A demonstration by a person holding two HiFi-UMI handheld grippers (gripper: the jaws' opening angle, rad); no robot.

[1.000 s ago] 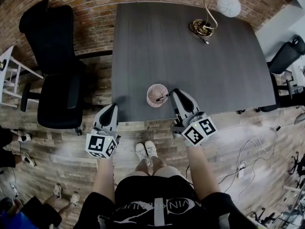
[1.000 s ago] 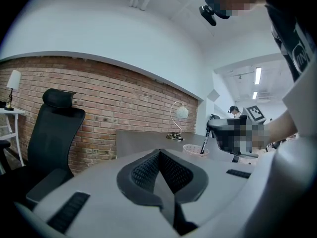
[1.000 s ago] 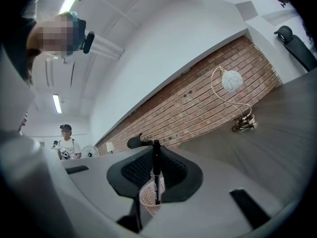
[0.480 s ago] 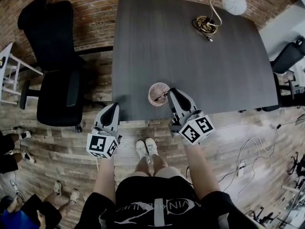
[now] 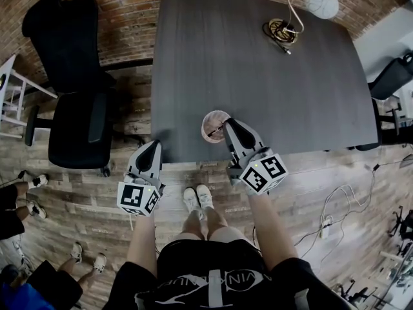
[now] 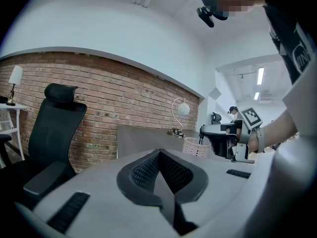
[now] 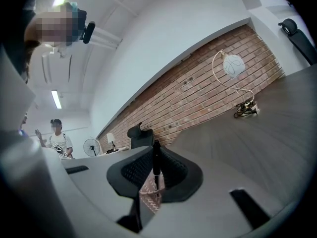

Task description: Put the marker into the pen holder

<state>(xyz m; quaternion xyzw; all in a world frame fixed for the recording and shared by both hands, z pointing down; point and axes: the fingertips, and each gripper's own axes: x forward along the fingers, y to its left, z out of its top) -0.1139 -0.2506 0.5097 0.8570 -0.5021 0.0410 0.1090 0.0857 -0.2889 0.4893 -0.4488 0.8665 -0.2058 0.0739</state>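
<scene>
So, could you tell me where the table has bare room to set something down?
Most of the table is bare: the left half, and the middle between the pen holder at the near edge and the lamp at the far right corner. It is crowded only around the pen holder, where the right gripper holds the marker.

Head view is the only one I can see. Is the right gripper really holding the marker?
Observer: Yes. In its own view, the right gripper has its fingers shut on the marker.
Operator: Is the marker at the pen holder?
Observer: The left gripper view shows the marker upright, with its lower end about at the rim of the pink pen holder.
Operator: And the left gripper?
Observer: Its fingers are shut together, with nothing between them.
</scene>
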